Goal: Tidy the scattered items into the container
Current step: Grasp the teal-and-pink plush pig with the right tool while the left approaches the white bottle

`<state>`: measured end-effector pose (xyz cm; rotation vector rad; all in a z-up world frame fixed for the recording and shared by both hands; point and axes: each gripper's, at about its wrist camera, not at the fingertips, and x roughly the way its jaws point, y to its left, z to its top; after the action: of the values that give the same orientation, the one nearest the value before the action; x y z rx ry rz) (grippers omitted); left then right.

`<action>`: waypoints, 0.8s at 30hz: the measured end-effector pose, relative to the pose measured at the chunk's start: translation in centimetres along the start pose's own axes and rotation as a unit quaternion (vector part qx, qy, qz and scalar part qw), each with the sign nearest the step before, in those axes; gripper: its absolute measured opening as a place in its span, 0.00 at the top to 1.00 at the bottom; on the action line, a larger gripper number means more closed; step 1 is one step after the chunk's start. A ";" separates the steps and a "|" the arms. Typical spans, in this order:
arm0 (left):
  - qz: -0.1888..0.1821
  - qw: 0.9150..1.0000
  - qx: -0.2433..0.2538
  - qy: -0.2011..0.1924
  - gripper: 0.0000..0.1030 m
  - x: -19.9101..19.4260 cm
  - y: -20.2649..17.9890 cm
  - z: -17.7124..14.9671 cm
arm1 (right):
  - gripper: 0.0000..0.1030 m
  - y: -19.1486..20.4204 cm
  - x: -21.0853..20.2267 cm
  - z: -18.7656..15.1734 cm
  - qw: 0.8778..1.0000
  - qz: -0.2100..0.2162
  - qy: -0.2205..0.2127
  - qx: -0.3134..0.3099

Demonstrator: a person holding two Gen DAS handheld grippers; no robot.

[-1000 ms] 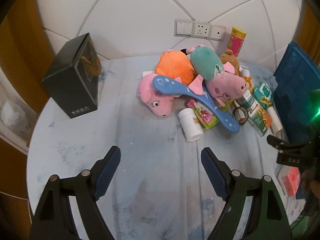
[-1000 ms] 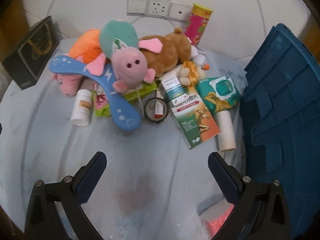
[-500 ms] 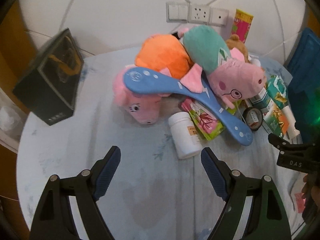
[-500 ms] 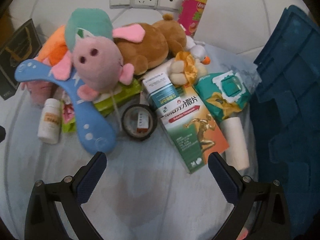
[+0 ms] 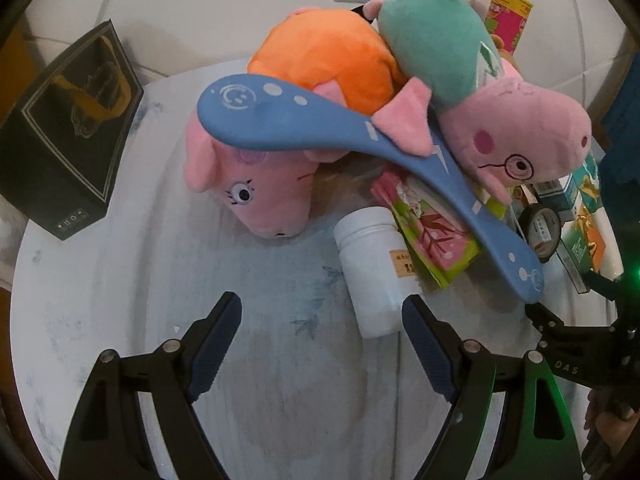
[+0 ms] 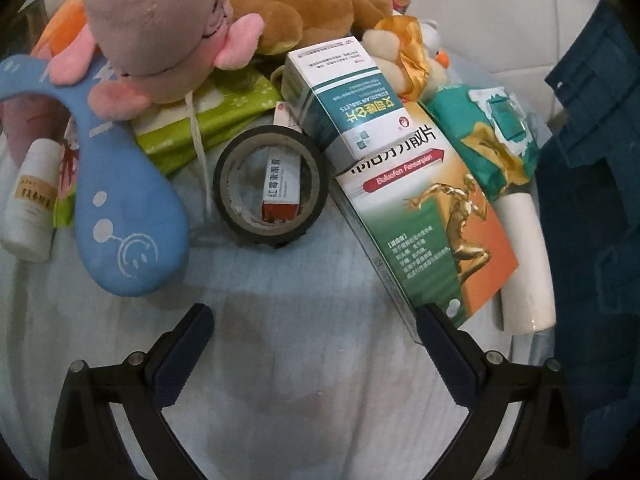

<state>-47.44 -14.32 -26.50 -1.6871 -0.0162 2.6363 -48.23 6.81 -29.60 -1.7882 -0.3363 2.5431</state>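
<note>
Hovering low over the pale blue cloth (image 5: 120,280), the left gripper (image 5: 321,320) has its jaws spread wide with nothing between them, and the white bottle (image 5: 372,268) lies on its side just ahead, its base close to the right fingertip. The right gripper (image 6: 316,332) hangs open and empty too, its right finger touching or nearly touching the near corner of the green-and-orange box (image 6: 432,216). Just past it a black tape roll (image 6: 272,188) lies flat around a small red-and-white carton (image 6: 282,184). A long blue paddle (image 6: 120,216) runs from the cloth up into the heap, its far end resting on the pink pig (image 5: 260,196) in the orange dress. A second pig (image 5: 516,132), in teal with glasses, lies across the paddle. Under the paddle sits a pink-and-green packet (image 5: 432,240), partly covered. A teal-and-white box (image 6: 344,96) leans on the big box, and beside it are a wipes pack (image 6: 492,132) and a white tube (image 6: 524,264). Behind sit a brown bear (image 6: 288,12), cut off at the top, and a small yellow toy (image 6: 404,60) I cannot make out. The blue container (image 6: 592,200) stands at the right, its inside hidden. A black box (image 5: 68,152) stands well apart on the left, and a can (image 5: 508,16) is by the wall.
</note>
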 end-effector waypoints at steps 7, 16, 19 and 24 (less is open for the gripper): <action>-0.003 1.000 -0.004 -0.018 0.20 -2.0 1.1 0.5 | 0.00 -0.6 -1.9 0.0 0.999 0.032 0.007 0.001; 0.018 0.999 -0.005 -0.043 0.20 -6.0 3.3 5.9 | 0.42 -1.2 -11.5 3.6 0.986 0.146 -0.078 0.003; 0.026 0.999 0.006 -0.038 0.20 -5.6 3.8 9.2 | 0.42 -0.2 -12.5 7.6 0.984 0.153 -0.095 -0.015; 0.040 0.998 0.043 -0.015 0.20 -2.5 3.6 13.3 | 0.42 2.3 -9.8 12.9 0.984 0.146 -0.086 -0.047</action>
<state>-58.52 -17.98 -18.67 -1.6560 0.1654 2.6754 -56.62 1.08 -16.74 -1.7685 -0.2135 2.9411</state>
